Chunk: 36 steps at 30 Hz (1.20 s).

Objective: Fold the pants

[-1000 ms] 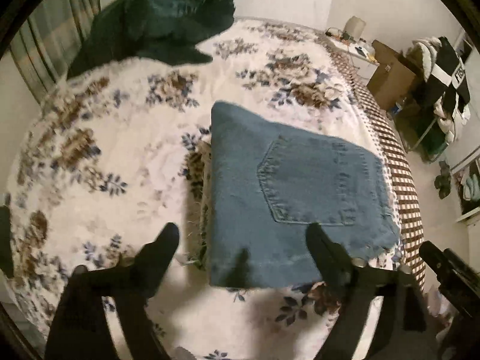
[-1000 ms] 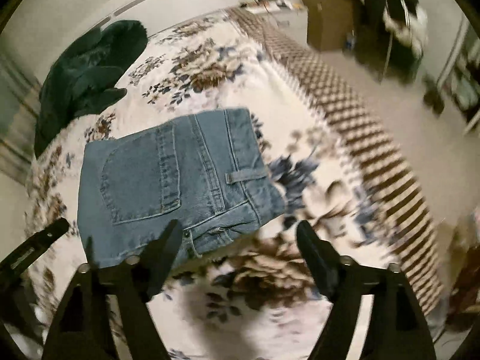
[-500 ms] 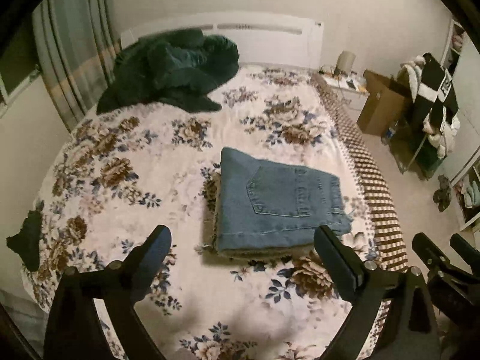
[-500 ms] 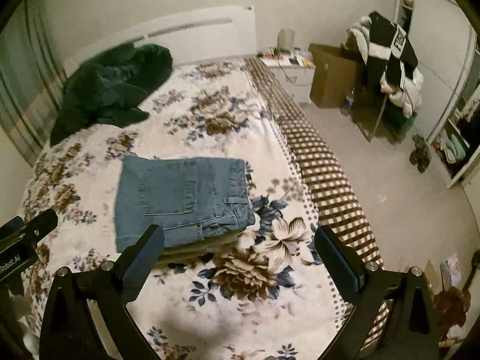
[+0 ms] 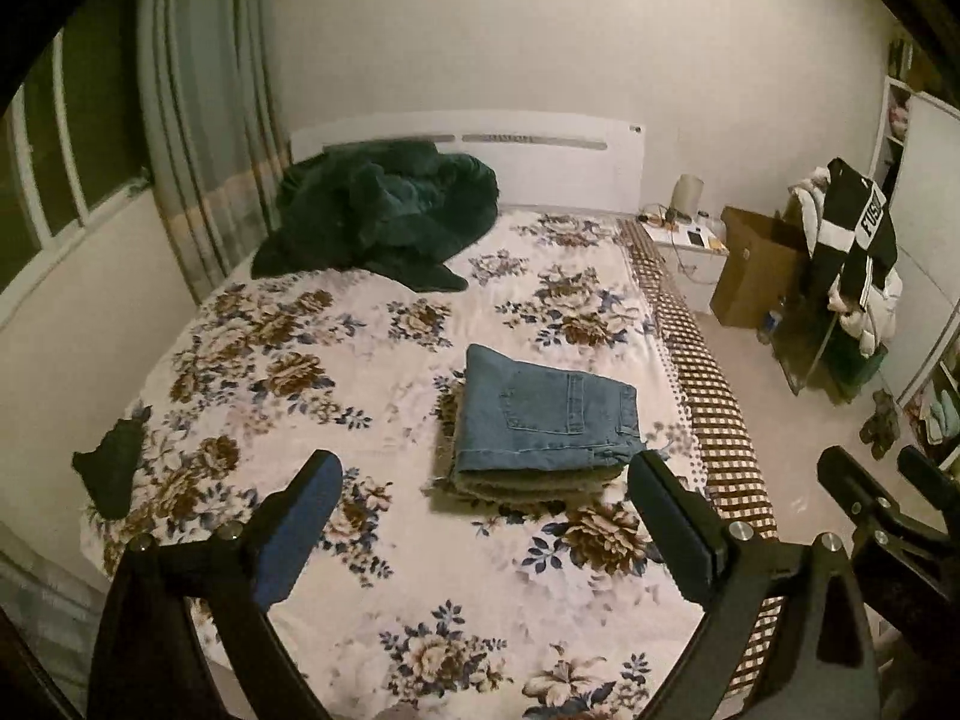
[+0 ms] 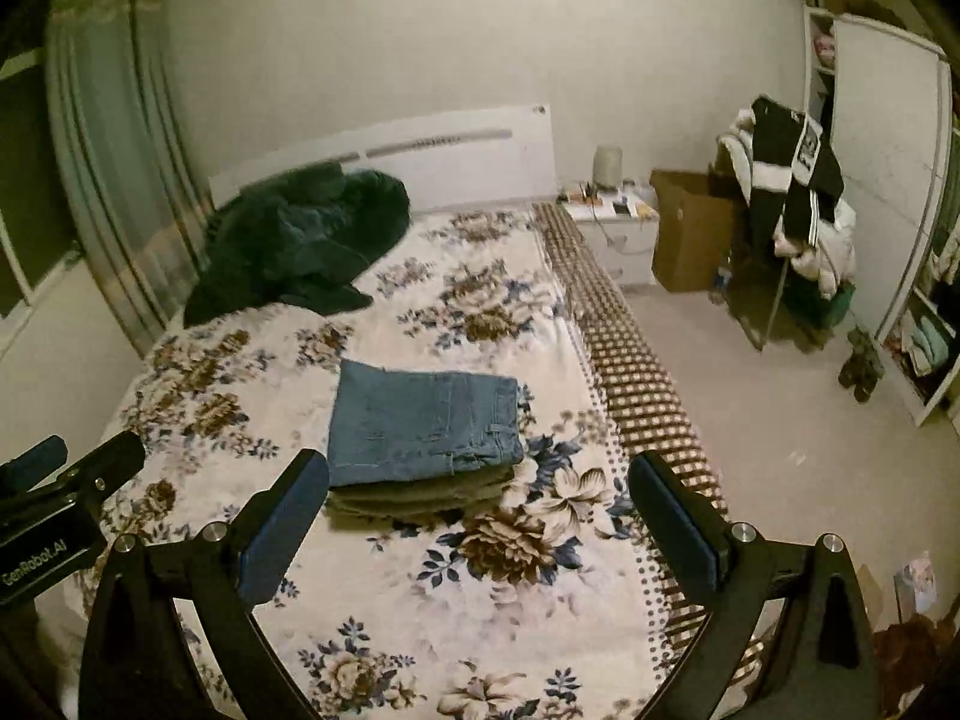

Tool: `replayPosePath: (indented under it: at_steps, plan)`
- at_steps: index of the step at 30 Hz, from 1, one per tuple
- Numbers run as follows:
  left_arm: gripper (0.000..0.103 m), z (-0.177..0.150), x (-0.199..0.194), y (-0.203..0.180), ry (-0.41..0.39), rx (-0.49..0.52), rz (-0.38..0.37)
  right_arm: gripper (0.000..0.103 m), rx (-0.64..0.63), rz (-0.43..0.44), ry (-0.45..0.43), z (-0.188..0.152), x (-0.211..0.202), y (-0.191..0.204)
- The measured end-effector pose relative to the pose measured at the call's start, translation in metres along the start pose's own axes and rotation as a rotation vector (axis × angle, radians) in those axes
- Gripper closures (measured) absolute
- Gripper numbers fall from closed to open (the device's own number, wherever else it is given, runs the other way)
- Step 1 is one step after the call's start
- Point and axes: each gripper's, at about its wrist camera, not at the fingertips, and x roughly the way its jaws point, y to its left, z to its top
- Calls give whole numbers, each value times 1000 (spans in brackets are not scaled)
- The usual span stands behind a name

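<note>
I hold both grippers above the foot of the bed, angled downward toward the mattress. The left gripper (image 5: 485, 489) has its jaws spread wide with nothing between them; they have just been opening. The right gripper (image 6: 479, 489) likewise has its jaws spread wide and empty, and they too have just been opening. In the right wrist view the left gripper shows at the lower left edge.

The blue denim pants (image 5: 543, 423) lie folded into a compact rectangular stack, back pocket facing up, on the white floral bedspread (image 5: 288, 372), near the bed edge with the brown checked border (image 5: 714, 396). Neither gripper touches them. A crumpled dark green blanket (image 5: 384, 213) lies by the white headboard (image 5: 540, 162), well apart from the pants.
</note>
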Motion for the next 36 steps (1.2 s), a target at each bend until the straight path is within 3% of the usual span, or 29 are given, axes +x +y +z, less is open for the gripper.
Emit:
replayPosePath:
  at_steps: [6,13,17,20,36]
  plan:
    - [6,-7,-42,6,-23,-17,6,1,-25,10,-57,-6,-84,-1]
    - [6,-13,-63,12,-36,-3,-7,1,-29,-1,-86,-6,-135,8]
    - [6,-15,-66,17,-39,3,-15,1,-30,-8,-83,-4,-142,12]
    - [0,-18,-65,19,-30,0,-24,1,-29,-11,-76,-4,-145,13]
    - [0,-24,-69,28,-15,-17,8,0,-52,7,-44,-2,-127,16]
